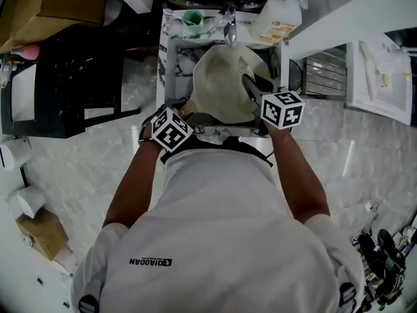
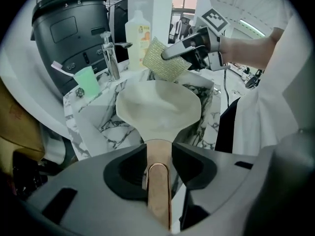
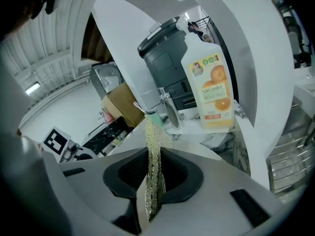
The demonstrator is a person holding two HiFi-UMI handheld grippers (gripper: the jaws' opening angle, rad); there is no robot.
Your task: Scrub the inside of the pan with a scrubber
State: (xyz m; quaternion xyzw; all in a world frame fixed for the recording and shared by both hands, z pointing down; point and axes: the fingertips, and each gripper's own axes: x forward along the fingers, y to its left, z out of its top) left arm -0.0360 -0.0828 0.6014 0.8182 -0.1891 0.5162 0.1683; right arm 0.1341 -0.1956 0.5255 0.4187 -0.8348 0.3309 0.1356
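Observation:
A cream pan (image 1: 225,83) lies tilted in the small marble sink (image 1: 171,51), its inside facing up (image 2: 157,109). The pan's copper-coloured handle (image 2: 158,191) runs straight back between the jaws of my left gripper (image 2: 158,154), which stand open with a narrow gap on each side. In the head view the left gripper (image 1: 189,113) is at the pan's near left edge. My right gripper (image 3: 153,181) is shut on a yellow-green mesh scrubber (image 3: 155,151). It holds the scrubber (image 2: 165,60) just above the pan's far right rim, apart from it.
A chrome tap (image 1: 229,25) stands behind the sink, with a green cup (image 1: 192,19) holding a toothbrush to its left and an orange-labelled soap bottle (image 1: 277,19) to its right. A black bin (image 2: 69,28) stands beyond. The person's body fills the near side.

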